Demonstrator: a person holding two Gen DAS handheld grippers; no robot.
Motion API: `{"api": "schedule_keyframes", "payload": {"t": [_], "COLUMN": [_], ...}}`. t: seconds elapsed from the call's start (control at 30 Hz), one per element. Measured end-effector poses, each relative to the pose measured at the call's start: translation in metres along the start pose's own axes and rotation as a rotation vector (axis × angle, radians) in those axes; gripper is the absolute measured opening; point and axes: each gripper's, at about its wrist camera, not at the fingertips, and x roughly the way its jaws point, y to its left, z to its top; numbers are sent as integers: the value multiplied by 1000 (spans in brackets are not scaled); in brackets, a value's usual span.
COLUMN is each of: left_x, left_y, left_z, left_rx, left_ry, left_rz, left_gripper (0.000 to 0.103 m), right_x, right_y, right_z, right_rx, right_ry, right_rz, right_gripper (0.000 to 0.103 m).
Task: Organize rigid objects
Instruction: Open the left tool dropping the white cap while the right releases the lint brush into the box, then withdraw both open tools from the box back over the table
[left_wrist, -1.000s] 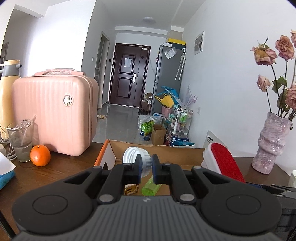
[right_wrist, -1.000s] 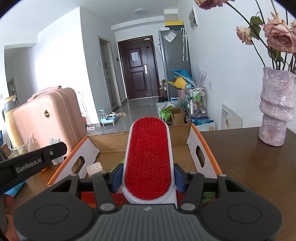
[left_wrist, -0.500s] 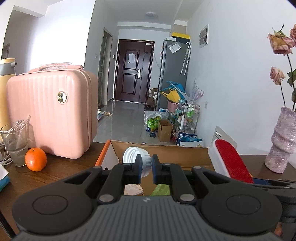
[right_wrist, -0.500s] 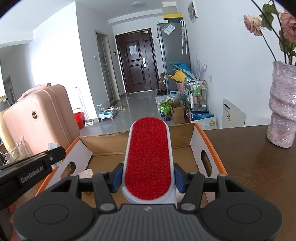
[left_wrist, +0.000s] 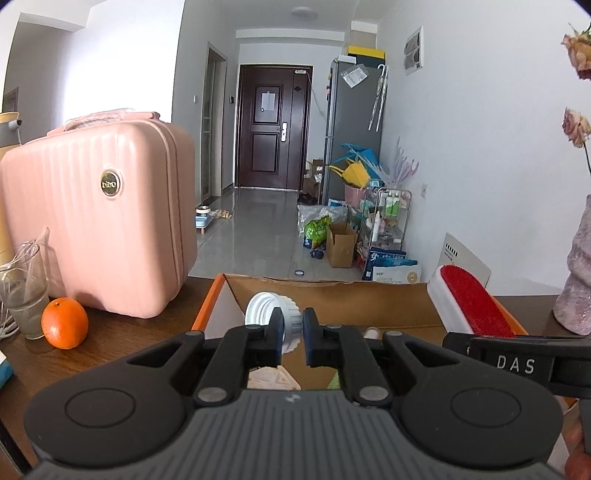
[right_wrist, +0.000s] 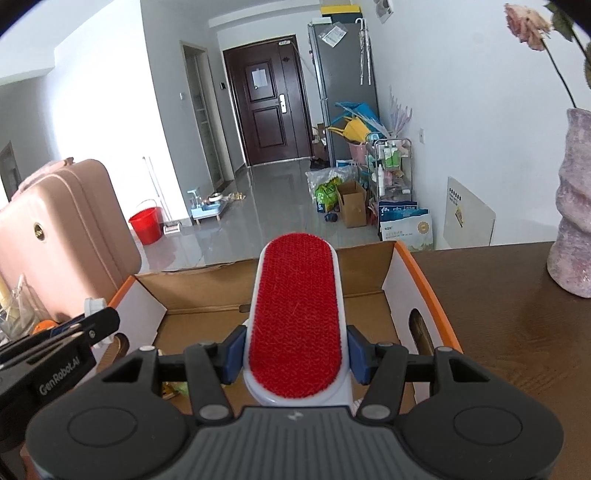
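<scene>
Left wrist view: the left gripper (left_wrist: 292, 341) is seen from behind, its jaws clamped on the rim of a white ribbed cap (left_wrist: 272, 314), which is held just above the near left corner of an open cardboard box (left_wrist: 332, 295) with orange edges. A pale object and something green are glimpsed inside the box below the jaws, too hidden to be identified. The box sits on a dark wooden table (left_wrist: 122, 332). To the left, a pink case (left_wrist: 99, 221) is stood upright on the table, with an orange (left_wrist: 64, 323) and a clear glass (left_wrist: 24, 291) in front of it. At the right edge, a brush (left_wrist: 469, 306) with a red pad is seen tilted over the box, and part of a pink vase (left_wrist: 578, 280) is visible

Right wrist view: the right gripper (right_wrist: 295, 354) is clenched on the brush (right_wrist: 295, 317), its blue pads (right_wrist: 232, 352) pressed against the white sides. The brush is held lengthwise, red face up, over the box (right_wrist: 417, 280). The left gripper (right_wrist: 74, 332) with its cap (right_wrist: 94, 304) is seen at the box's left wall. The vase (right_wrist: 572, 221) stands on the table (right_wrist: 517, 314) to the right, apart from the box. The case (right_wrist: 62, 236) is seen at far left
</scene>
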Motion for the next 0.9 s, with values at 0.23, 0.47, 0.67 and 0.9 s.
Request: {"api": "schedule_keyframes", "payload": {"t": [0.23, 0.47, 0.67, 0.9], "left_x": [4, 0, -9, -13], "left_y": [1, 6, 5, 7], "left_z": [1, 4, 3, 4], "left_rx": [6, -15, 17, 11], "left_ry": [17, 43, 30, 38], "left_rz": [-5, 30, 56, 70], "left_gripper": [12, 83, 102, 103], "right_x": [4, -20, -27, -26], "right_y": [3, 6, 4, 3], "right_z": [3, 12, 13, 10], "right_rx": [-15, -42, -46, -57], "right_ry": [15, -50, -56, -42], "right_rz": [-11, -27, -40, -49], "right_gripper": [55, 85, 91, 94]}}
